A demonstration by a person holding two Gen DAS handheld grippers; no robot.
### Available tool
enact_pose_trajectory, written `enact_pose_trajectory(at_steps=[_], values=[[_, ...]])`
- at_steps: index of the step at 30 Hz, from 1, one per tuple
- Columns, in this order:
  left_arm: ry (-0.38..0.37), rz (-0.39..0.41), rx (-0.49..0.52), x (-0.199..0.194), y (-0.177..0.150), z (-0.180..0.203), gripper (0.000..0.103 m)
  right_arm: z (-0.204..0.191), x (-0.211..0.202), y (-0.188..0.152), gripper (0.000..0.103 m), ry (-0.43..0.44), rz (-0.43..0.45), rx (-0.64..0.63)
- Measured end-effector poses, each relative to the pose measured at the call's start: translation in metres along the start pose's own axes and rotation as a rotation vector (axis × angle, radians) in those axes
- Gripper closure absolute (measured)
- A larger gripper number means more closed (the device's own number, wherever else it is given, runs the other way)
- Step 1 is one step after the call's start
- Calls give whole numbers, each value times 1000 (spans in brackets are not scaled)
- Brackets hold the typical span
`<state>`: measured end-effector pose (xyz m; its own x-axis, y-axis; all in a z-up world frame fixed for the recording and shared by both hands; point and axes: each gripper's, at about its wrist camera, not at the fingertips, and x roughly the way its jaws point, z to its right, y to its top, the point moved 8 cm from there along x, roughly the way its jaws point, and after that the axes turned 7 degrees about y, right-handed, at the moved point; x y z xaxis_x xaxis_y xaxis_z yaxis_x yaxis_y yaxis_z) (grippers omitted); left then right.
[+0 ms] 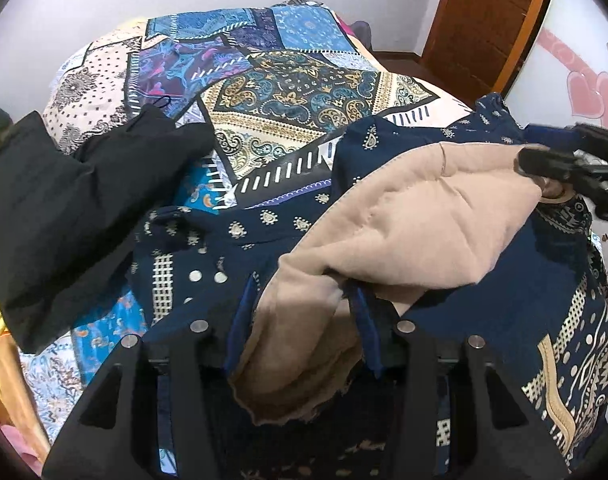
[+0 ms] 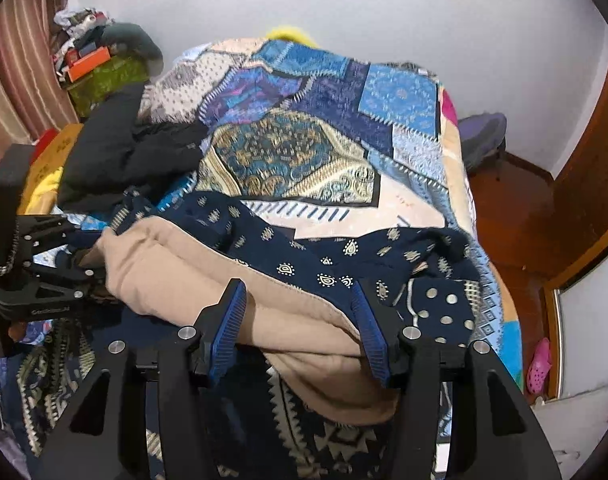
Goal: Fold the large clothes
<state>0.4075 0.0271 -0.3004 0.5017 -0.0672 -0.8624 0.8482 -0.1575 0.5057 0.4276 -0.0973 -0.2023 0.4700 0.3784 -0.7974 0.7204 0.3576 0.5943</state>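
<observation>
Navy garment's [image 1: 444,216] beige lining bunched between both grippers' spread fingers [image 1: 366,312], left [image 1: 304,320] and right [image 2: 299,324].

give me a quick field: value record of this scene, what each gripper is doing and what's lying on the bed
garment: navy patterned garment with tan lining, bunched at the near edge of the bed
left hand-held gripper: tan lining lies between its fingers; whether they pinch it, cannot tell
right hand-held gripper: fingers apart, straddling the tan fold
other clothing: black garment, crumpled on the left side of the bed
surface: patchwork bedspread, blue and cream
fold state: not yet flat, lining turned outward
</observation>
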Motion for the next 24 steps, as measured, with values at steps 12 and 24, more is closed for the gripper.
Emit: enact_pose_trajectory(at_steps=[12, 24], values=[[-25, 42, 14, -9, 1, 14, 81, -6, 0, -15, 49, 64, -3, 38], [-34, 172, 17, -71, 12, 28, 88, 0, -12, -21, 101, 160, -2, 219]])
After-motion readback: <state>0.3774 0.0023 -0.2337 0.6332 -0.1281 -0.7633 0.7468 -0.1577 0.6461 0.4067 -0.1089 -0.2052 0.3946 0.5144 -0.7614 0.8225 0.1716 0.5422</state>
